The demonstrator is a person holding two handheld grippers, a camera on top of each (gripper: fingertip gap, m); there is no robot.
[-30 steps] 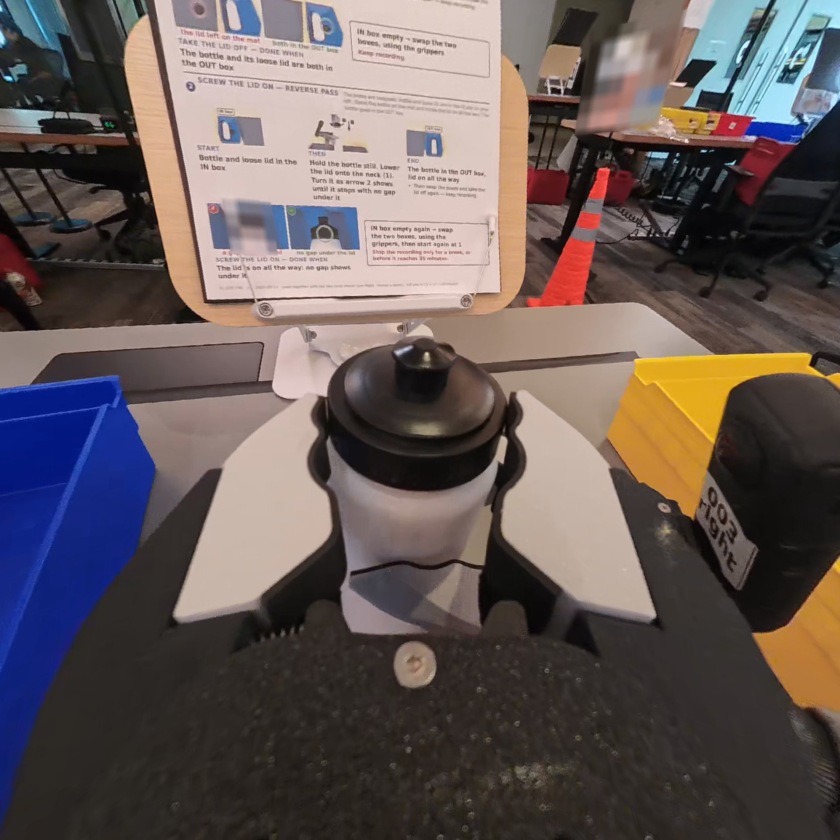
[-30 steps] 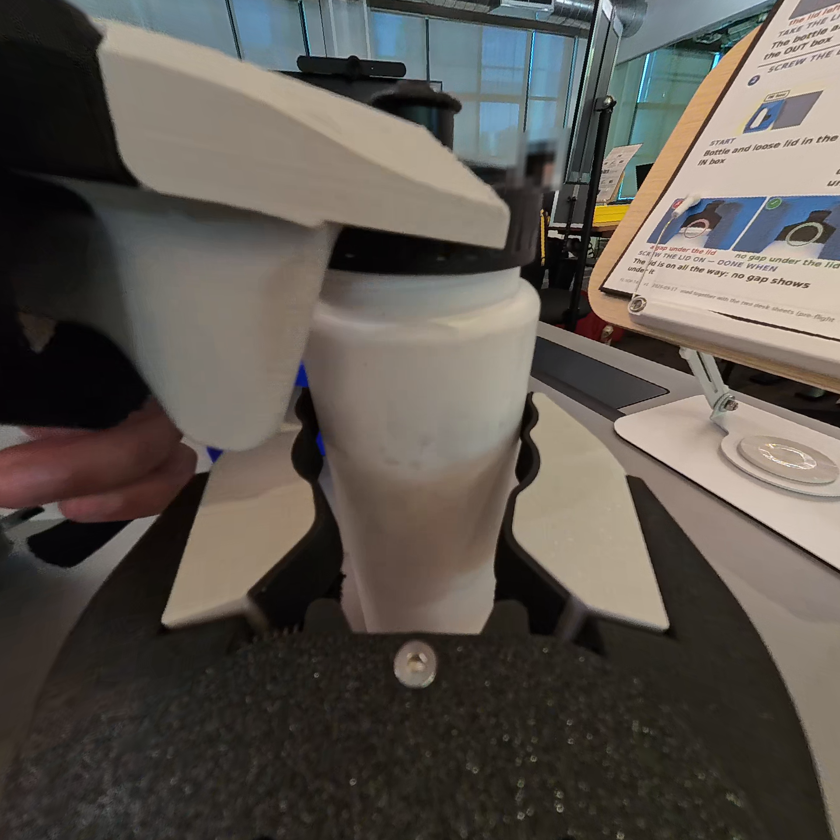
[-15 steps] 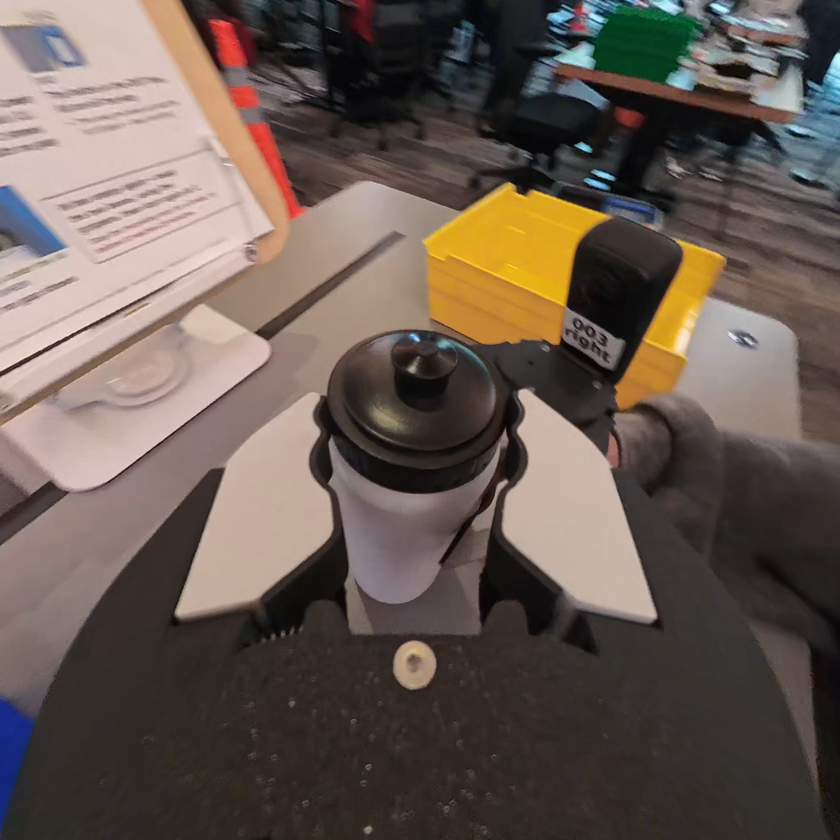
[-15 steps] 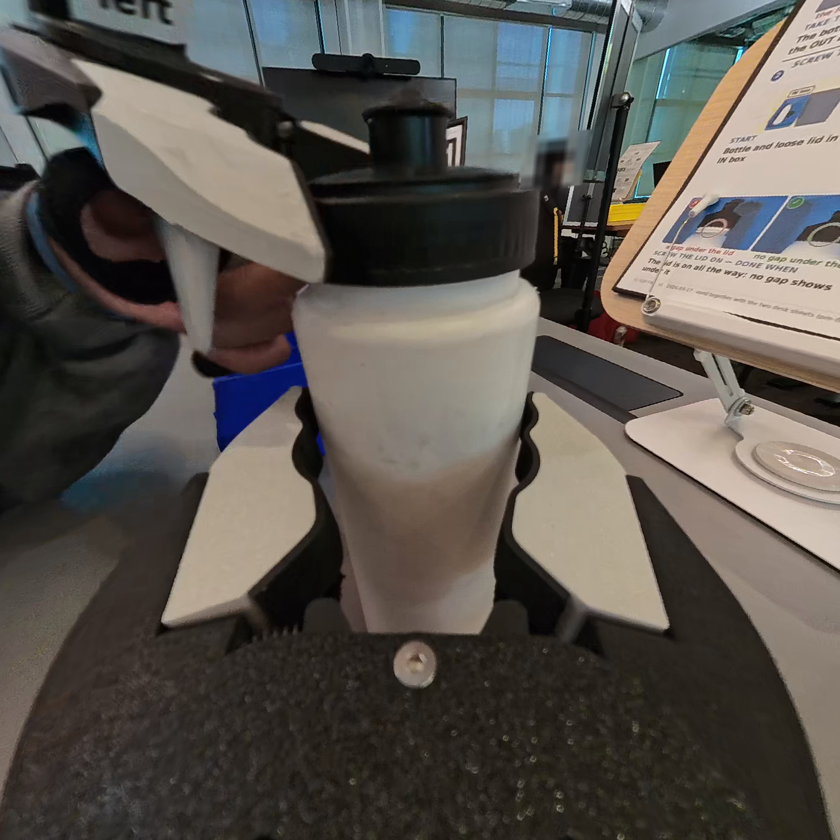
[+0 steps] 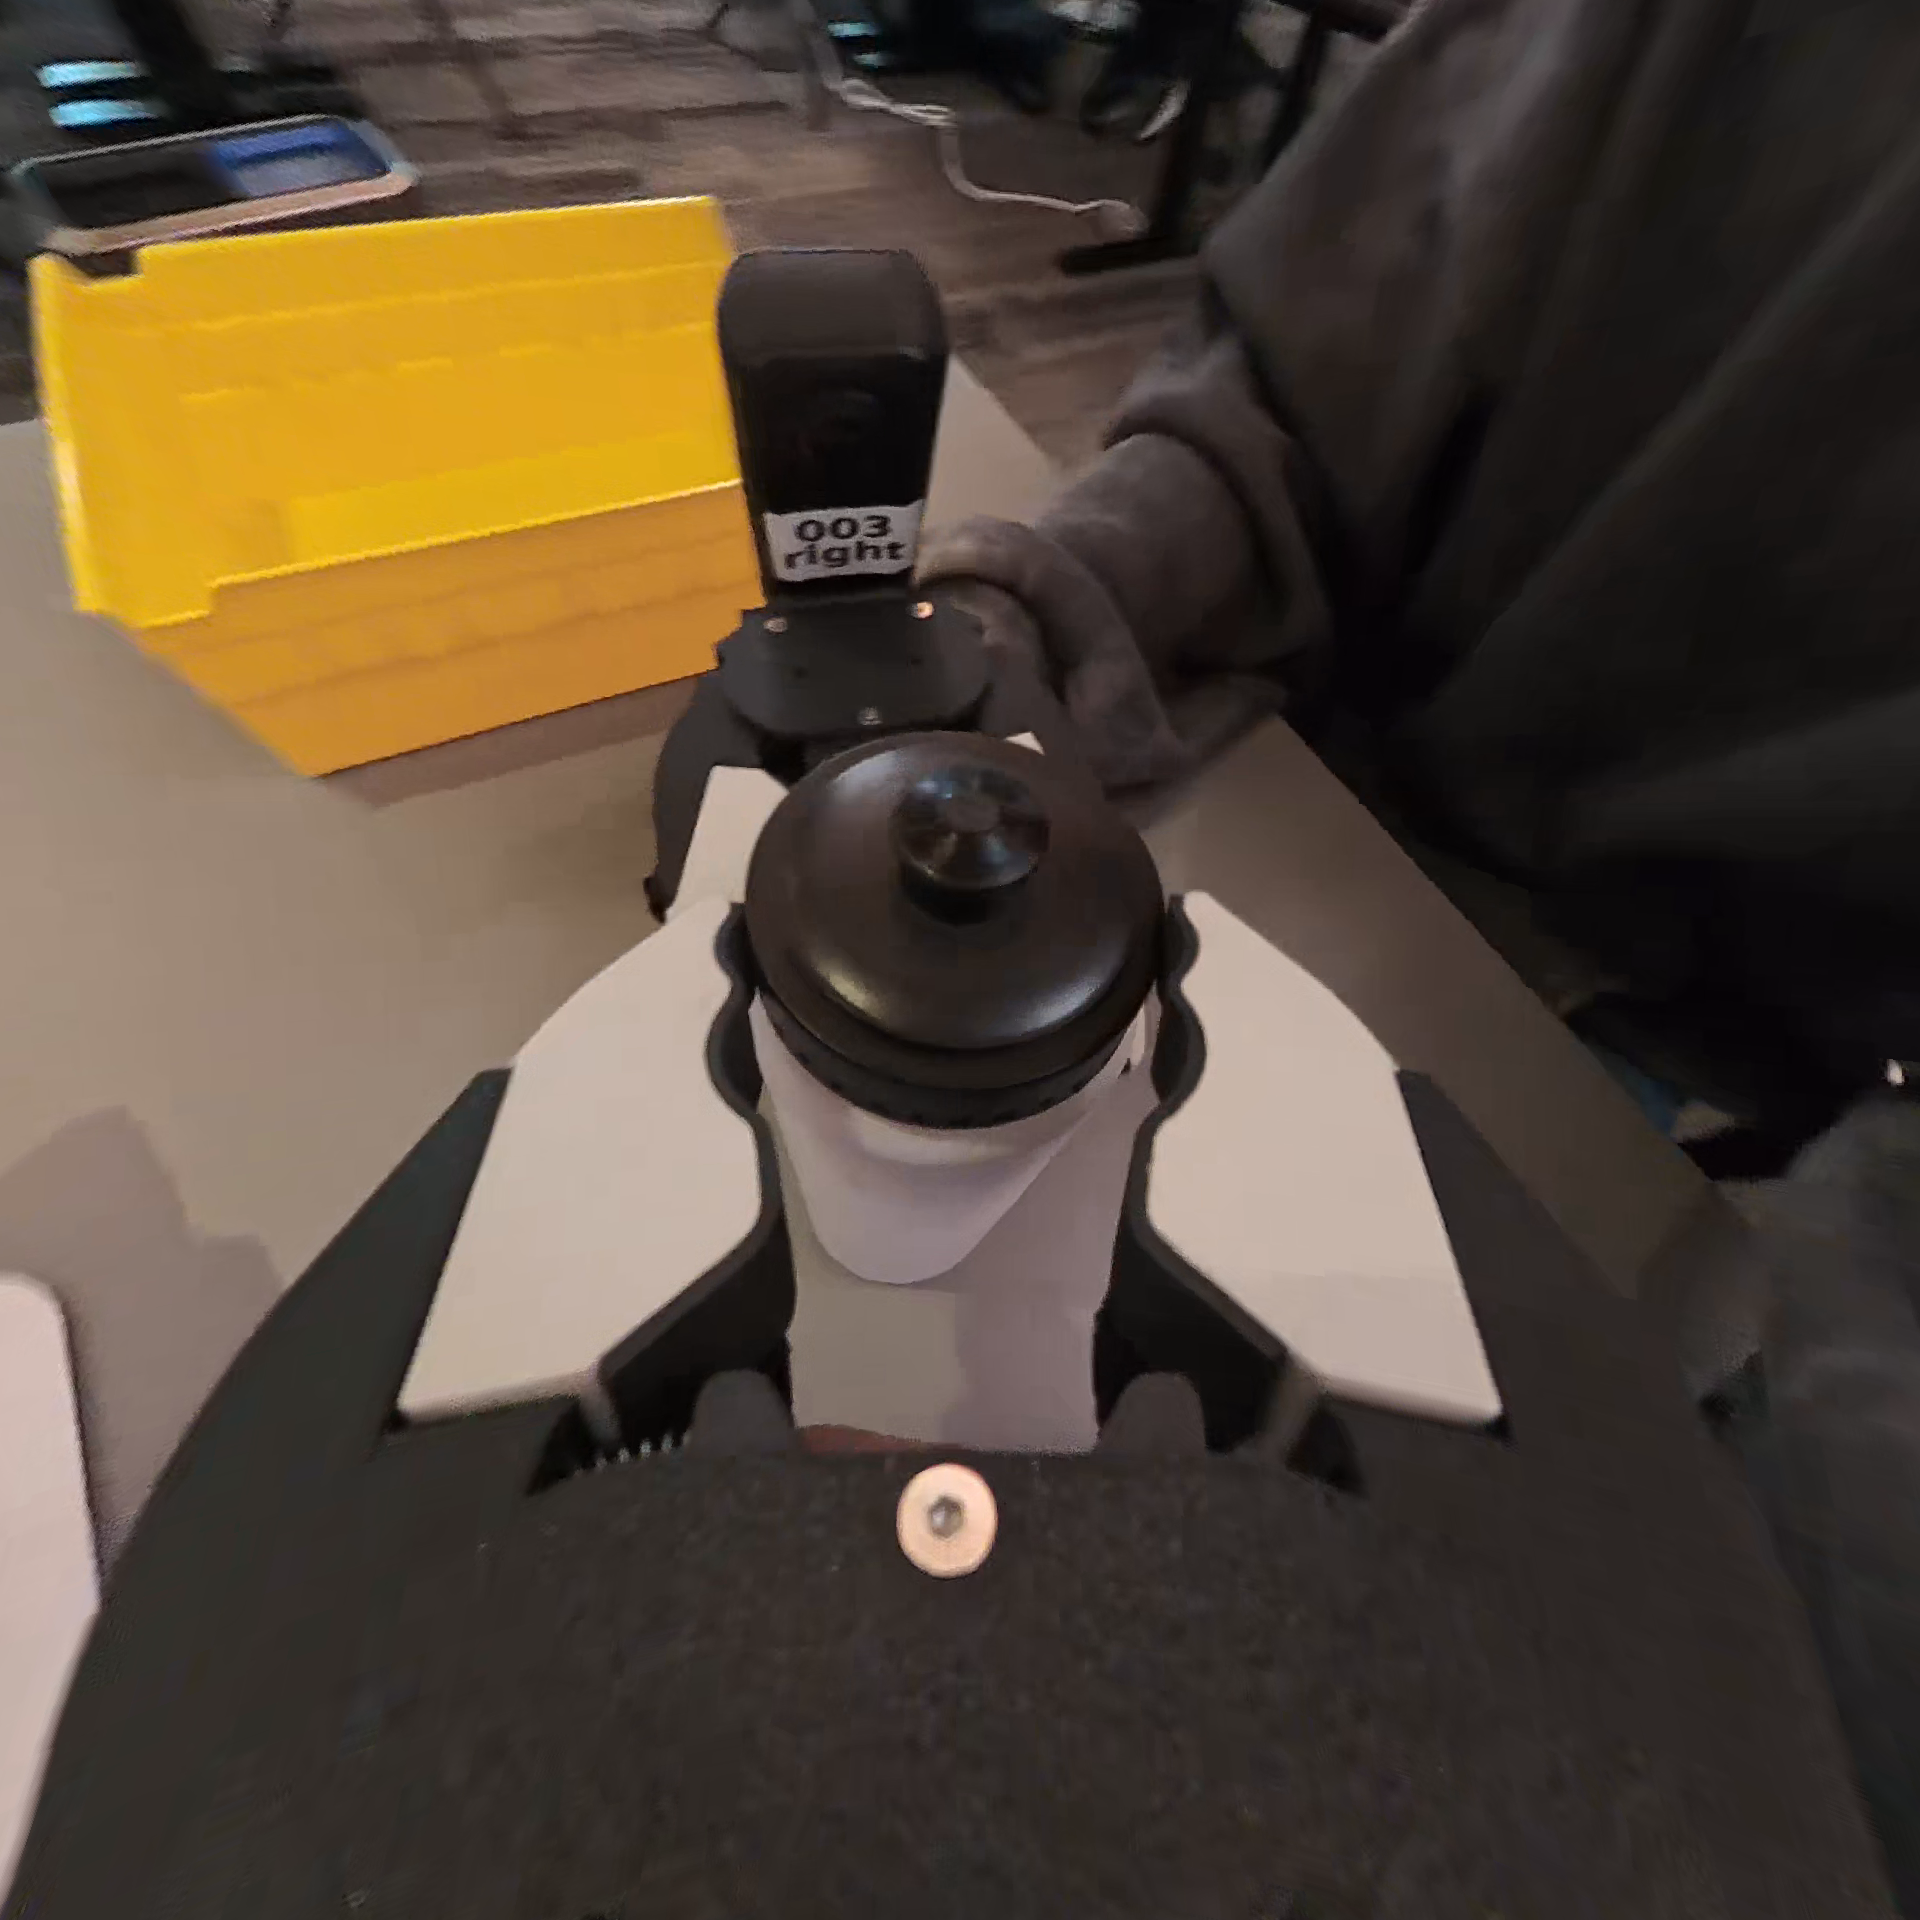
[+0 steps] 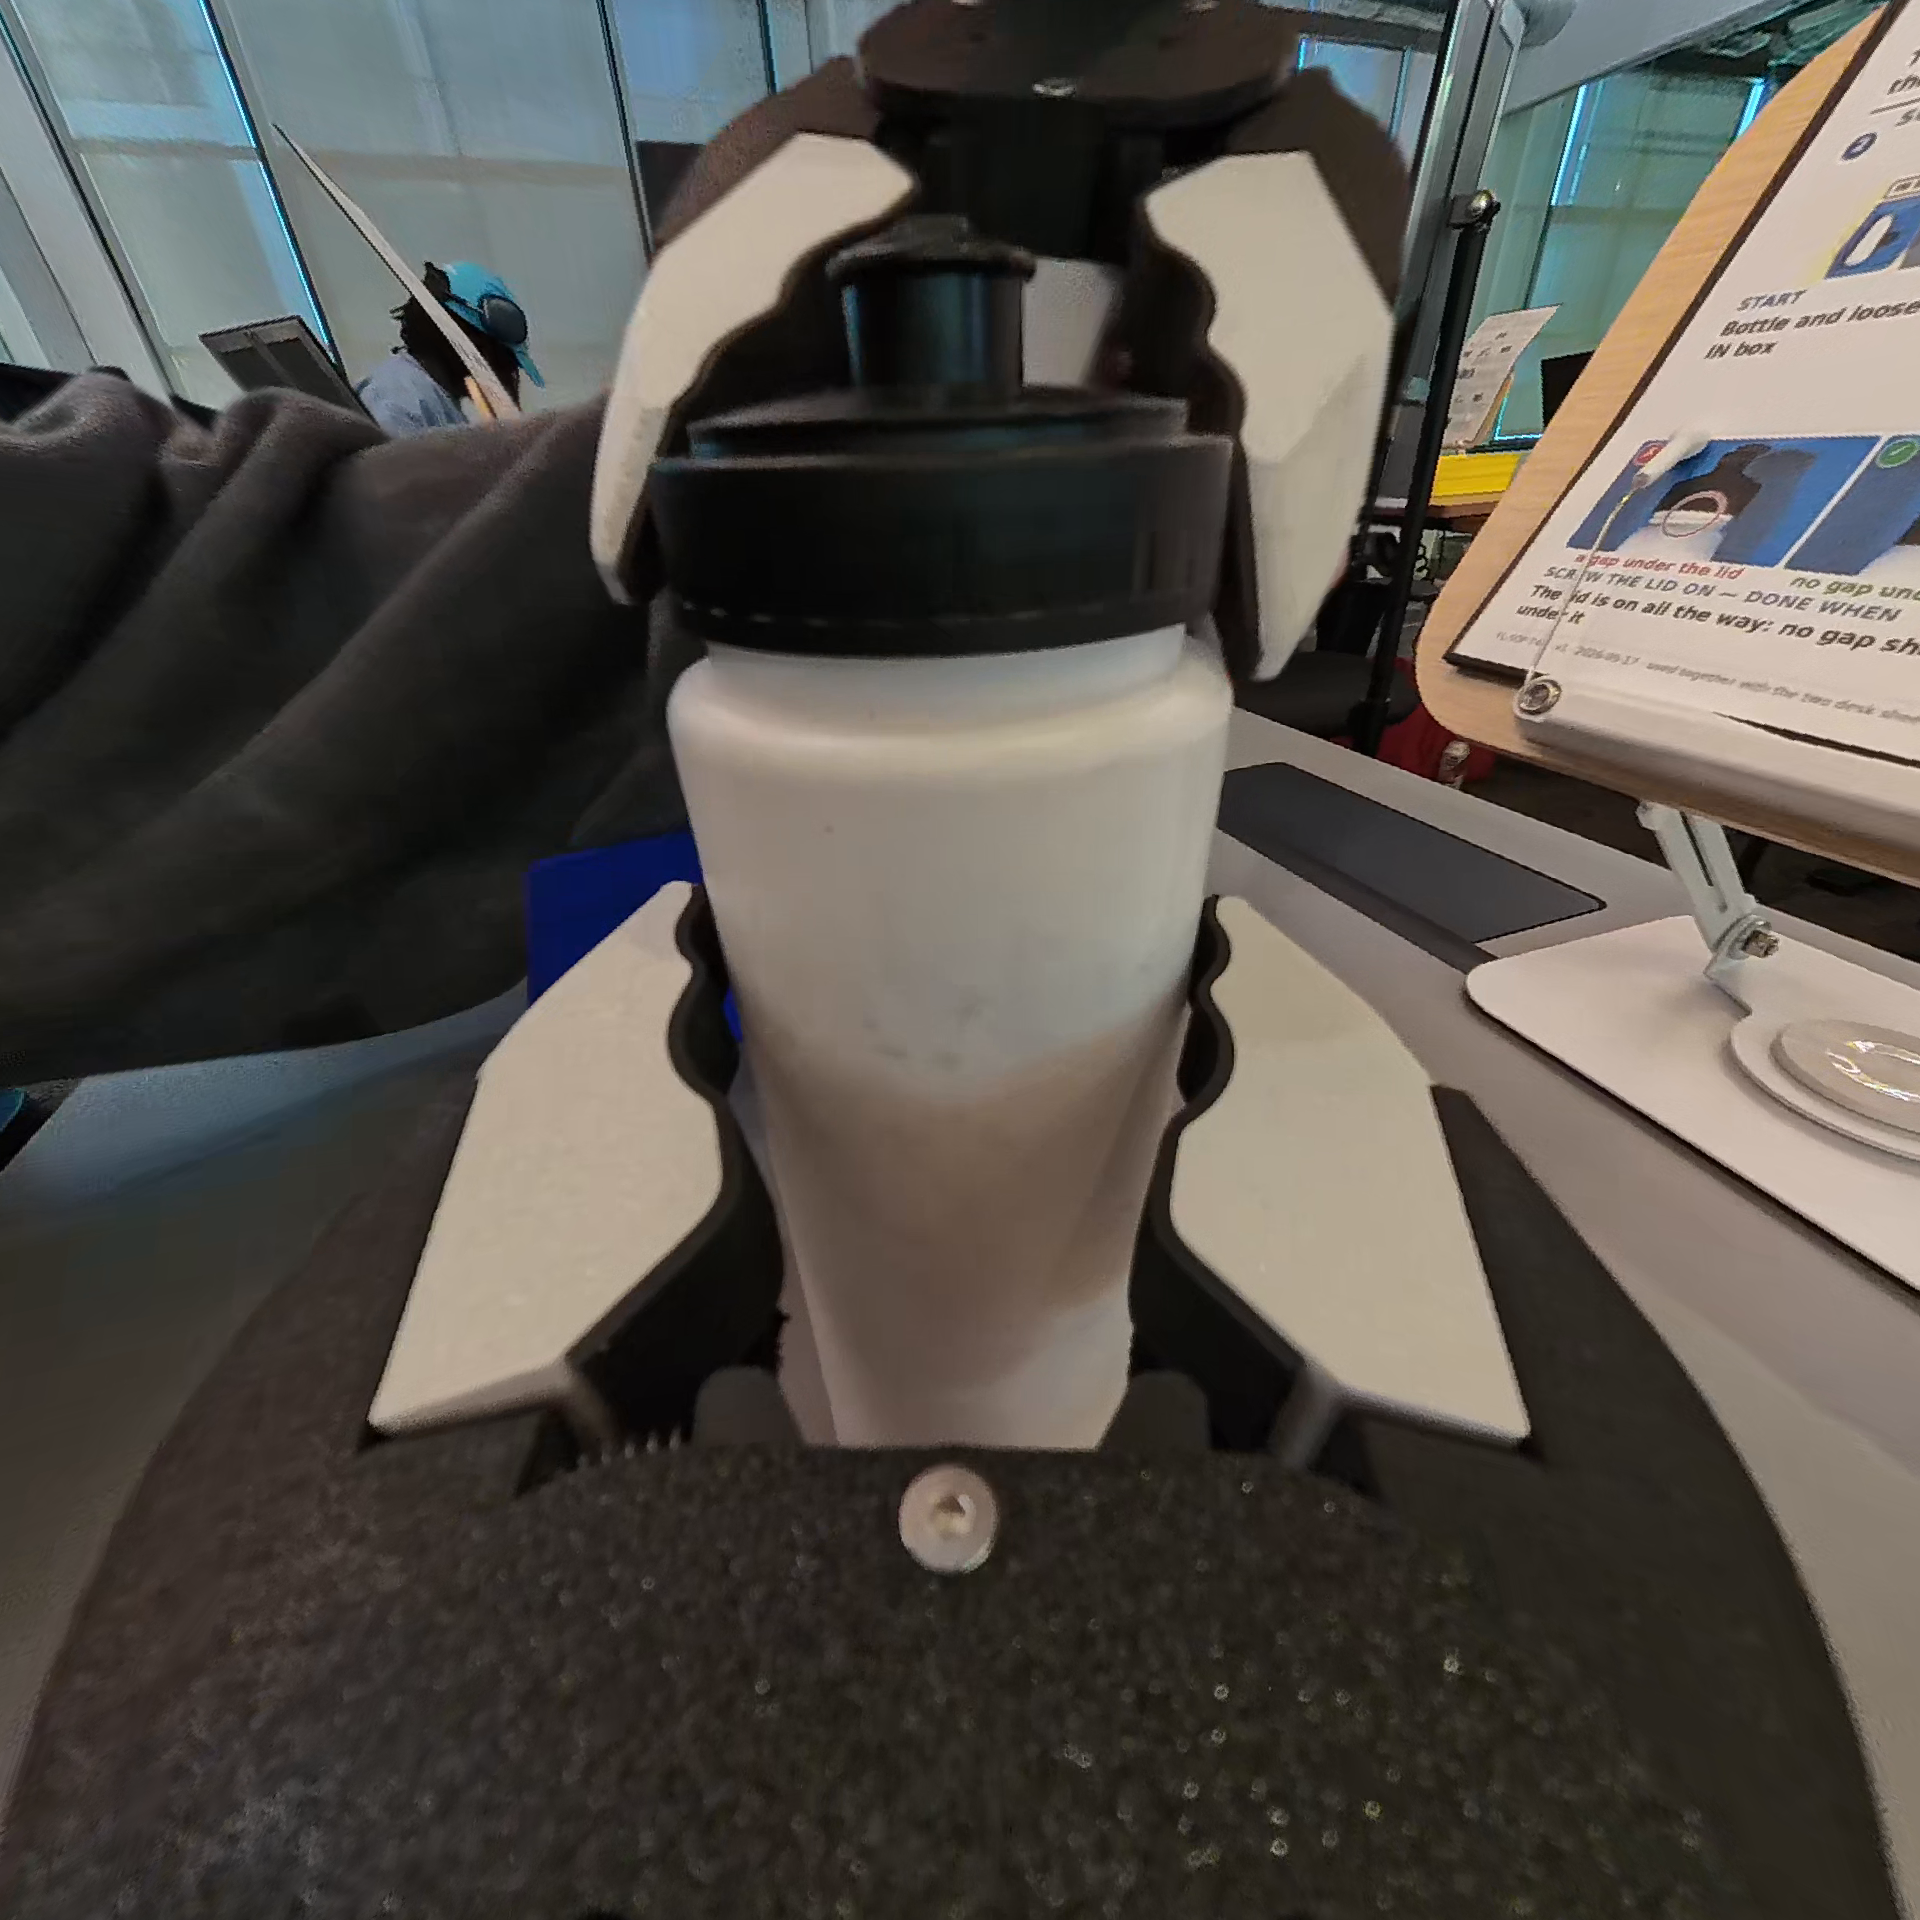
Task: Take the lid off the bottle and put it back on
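Observation:
A white bottle (image 6: 951, 883) stands upright on the grey table, with a black lid (image 6: 935, 540) and spout on its neck. My right gripper (image 6: 951, 914) is shut on the bottle's body at mid-height. My left gripper (image 5: 954, 925) comes from above and is shut on the lid's (image 5: 954, 935) rim, one finger on each side. In the right wrist view the left gripper (image 6: 940, 540) straddles the lid, fingers pointing down. In the left wrist view the right gripper's body (image 5: 831, 665) shows behind the bottle (image 5: 914, 1174).
A yellow bin (image 5: 395, 468) stands on the table beyond the bottle. A blue bin (image 6: 603, 914) lies behind the bottle in the right wrist view. An instruction board on a white stand (image 6: 1714, 987) is at the right. A person's grey sleeve (image 5: 1195, 582) reaches in.
My left gripper has turned to the right around the bottle's axis while shut on the lid; its view swung from the board to the yellow bin and the person. The right gripper held still.

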